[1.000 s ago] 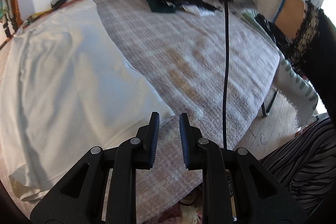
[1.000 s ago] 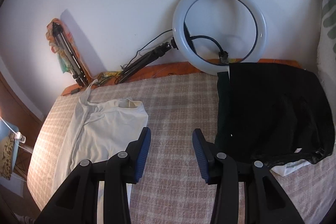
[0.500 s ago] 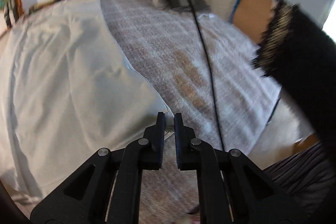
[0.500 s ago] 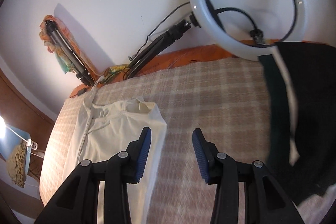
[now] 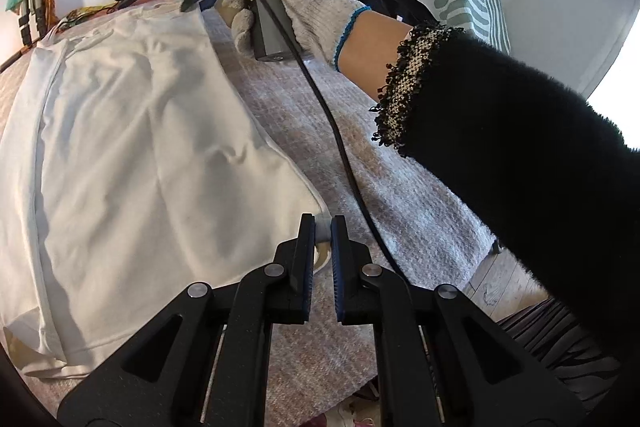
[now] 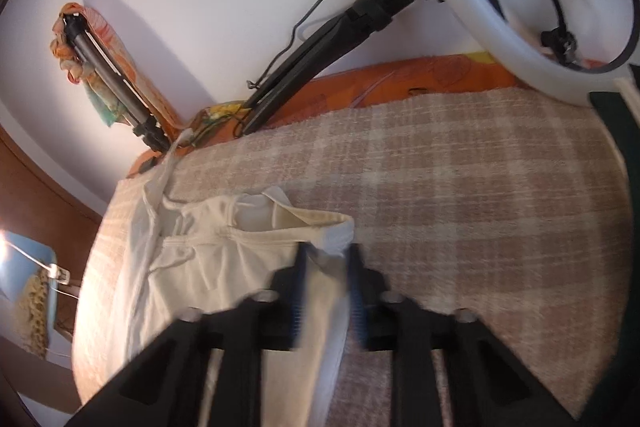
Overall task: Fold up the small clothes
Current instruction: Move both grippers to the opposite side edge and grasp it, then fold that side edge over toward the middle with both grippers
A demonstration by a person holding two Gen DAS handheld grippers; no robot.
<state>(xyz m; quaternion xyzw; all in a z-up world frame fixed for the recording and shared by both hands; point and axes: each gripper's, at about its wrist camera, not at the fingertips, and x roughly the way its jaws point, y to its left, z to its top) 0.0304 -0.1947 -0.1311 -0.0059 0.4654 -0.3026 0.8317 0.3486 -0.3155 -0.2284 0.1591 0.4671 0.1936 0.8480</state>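
Checked beige woven bedspread (image 5: 400, 187) under everything, white wall beyond. Left gripper (image 5: 322, 231) clamped on near right corner of cream cotton garment (image 5: 140, 147). Right gripper (image 6: 326, 263) at far right corner by waistband, jaws closing with cloth between them (blurred; grip looks made). Garment's long axis runs near to far, right edge strung between both grippers, bulk lying leftward. Fold likely carries that edge left.
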